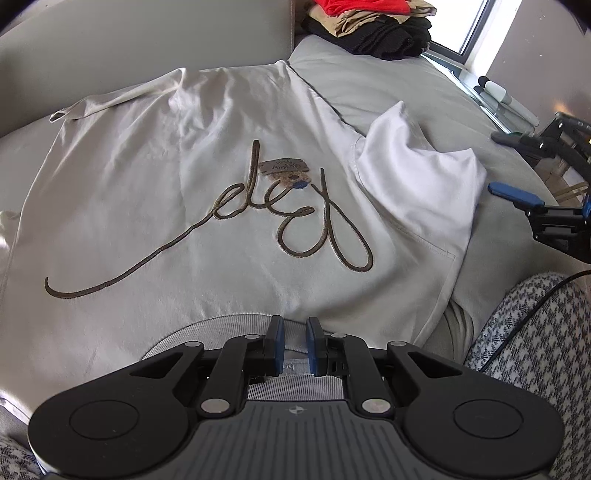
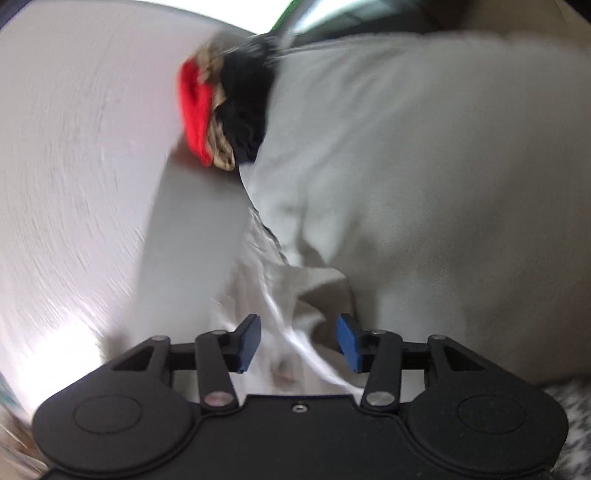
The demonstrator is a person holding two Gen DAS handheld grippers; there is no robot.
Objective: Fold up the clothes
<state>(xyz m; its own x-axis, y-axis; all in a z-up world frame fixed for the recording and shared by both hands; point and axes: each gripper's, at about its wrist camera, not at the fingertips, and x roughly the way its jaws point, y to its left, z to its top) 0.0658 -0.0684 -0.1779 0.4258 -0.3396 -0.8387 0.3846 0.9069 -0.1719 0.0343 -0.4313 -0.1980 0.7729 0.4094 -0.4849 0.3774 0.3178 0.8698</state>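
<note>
The pale cream sweatshirt (image 1: 207, 155) is soft matt knit cloth with a raised brown corded script (image 1: 295, 221) stitched on it, a ribbed collar (image 1: 221, 328) at six o'clock, and a small brown card tag (image 1: 283, 167). It lies on a smooth matt grey cloth cushion (image 1: 388, 85); at twelve o'clock sits a pile of red, tan and black folded clothes (image 1: 373, 26), the black looking coarse. The left gripper (image 1: 295, 345) is matt black plastic with blue pads and dull metal rivets, beside black-and-white houndstooth woven fabric (image 1: 532, 332) at four o'clock.

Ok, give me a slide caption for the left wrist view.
Left tool pinching the ribbed collar of a cream sweatshirt spread on a grey sofa, one sleeve folded in.
</note>
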